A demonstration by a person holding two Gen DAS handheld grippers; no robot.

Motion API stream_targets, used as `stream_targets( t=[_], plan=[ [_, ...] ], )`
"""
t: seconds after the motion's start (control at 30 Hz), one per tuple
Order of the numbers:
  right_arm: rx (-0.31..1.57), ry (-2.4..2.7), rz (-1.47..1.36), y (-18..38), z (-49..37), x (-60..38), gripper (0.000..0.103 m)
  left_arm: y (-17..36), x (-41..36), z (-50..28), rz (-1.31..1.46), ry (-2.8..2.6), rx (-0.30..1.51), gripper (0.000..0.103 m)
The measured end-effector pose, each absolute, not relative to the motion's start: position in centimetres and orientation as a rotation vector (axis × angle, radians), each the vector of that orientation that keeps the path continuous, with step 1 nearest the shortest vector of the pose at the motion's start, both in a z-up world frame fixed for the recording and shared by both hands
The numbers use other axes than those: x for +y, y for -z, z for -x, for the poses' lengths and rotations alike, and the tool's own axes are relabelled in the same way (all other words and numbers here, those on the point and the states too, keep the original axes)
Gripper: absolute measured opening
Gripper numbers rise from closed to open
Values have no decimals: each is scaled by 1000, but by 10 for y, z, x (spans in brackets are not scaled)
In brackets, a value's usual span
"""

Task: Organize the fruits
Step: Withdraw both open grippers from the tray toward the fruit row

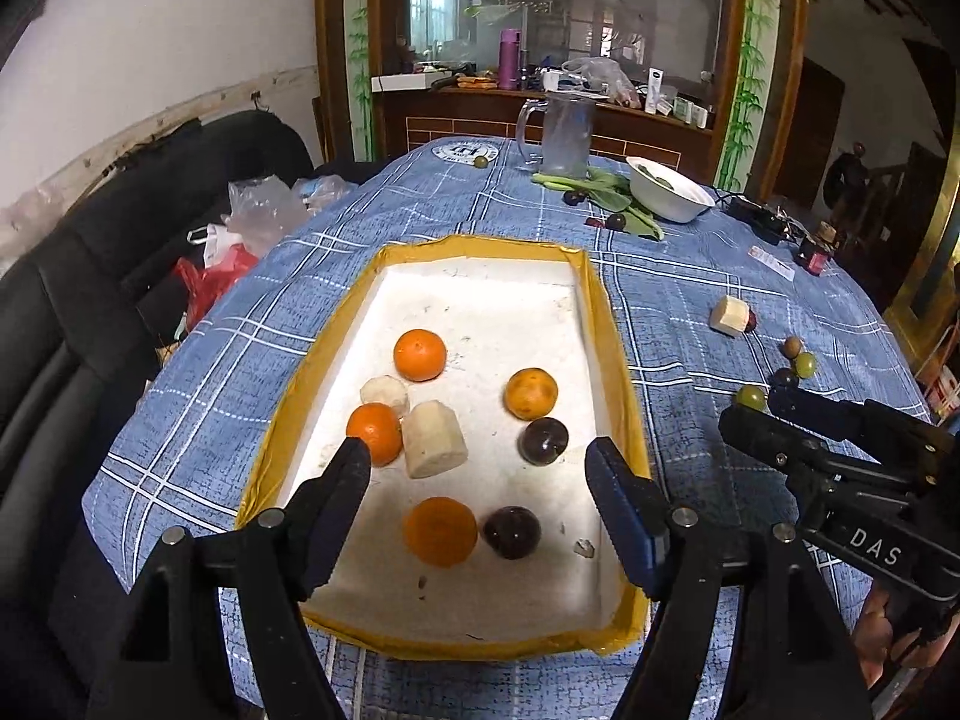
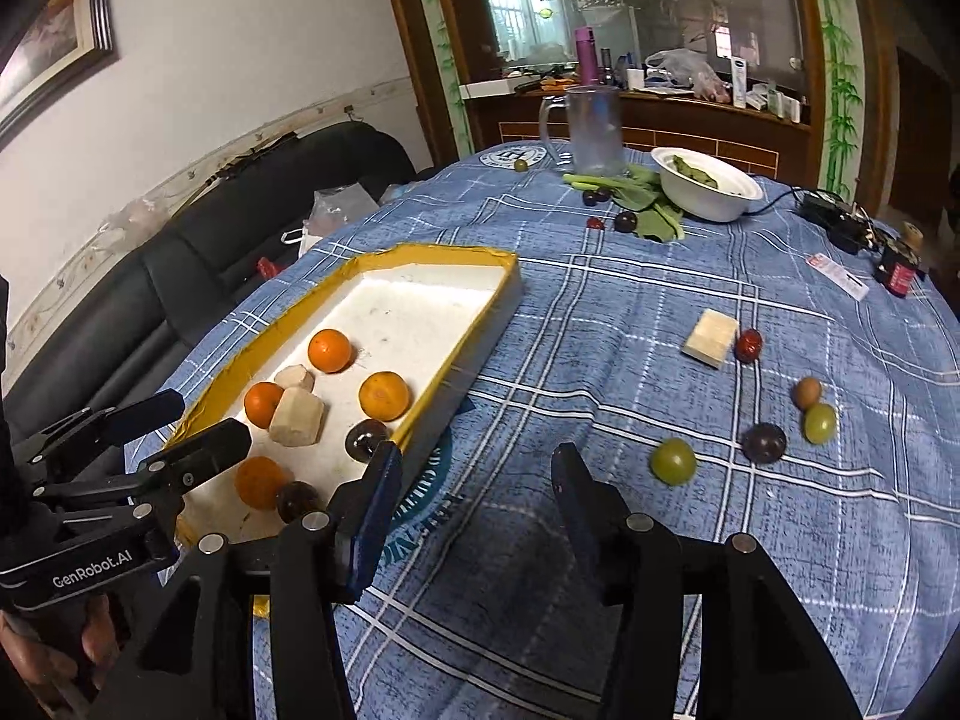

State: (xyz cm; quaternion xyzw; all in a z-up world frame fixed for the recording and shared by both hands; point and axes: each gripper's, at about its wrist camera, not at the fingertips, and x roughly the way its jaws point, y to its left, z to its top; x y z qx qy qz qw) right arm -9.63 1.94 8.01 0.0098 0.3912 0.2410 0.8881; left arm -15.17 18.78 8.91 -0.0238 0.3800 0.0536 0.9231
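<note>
A white tray with a yellow rim [image 1: 612,324] [image 2: 480,324] sits on the blue checked tablecloth. It holds several oranges [image 1: 420,354] [image 2: 329,350], two dark plums [image 1: 543,441] [image 2: 366,438] and two pale cut chunks [image 1: 433,438] [image 2: 297,417]. My left gripper [image 1: 480,462] [image 2: 198,429] is open and empty above the tray's near end. My right gripper [image 2: 474,474] [image 1: 750,414] is open and empty over the cloth right of the tray. Loose on the cloth to its right lie a green grape [image 2: 673,461], a dark plum [image 2: 764,443], another green grape [image 2: 819,422], a brown fruit [image 2: 807,391], a red date [image 2: 749,345] and a pale chunk [image 2: 711,330].
At the table's far end stand a clear jug [image 2: 591,132], a white bowl [image 2: 708,186] with greens, leafy greens [image 2: 642,198] and small dark fruits [image 2: 625,221]. A cable and adapter [image 2: 834,216] and a small bottle [image 2: 900,270] lie far right. A black sofa [image 2: 180,288] runs along the left.
</note>
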Motion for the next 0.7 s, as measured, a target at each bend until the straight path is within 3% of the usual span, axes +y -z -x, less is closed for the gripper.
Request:
stream_targets(
  t=[0.7],
  plan=[
    [820, -420, -67, -70, 108, -30, 57, -88, 176, 152, 32, -87, 796, 75]
  ],
)
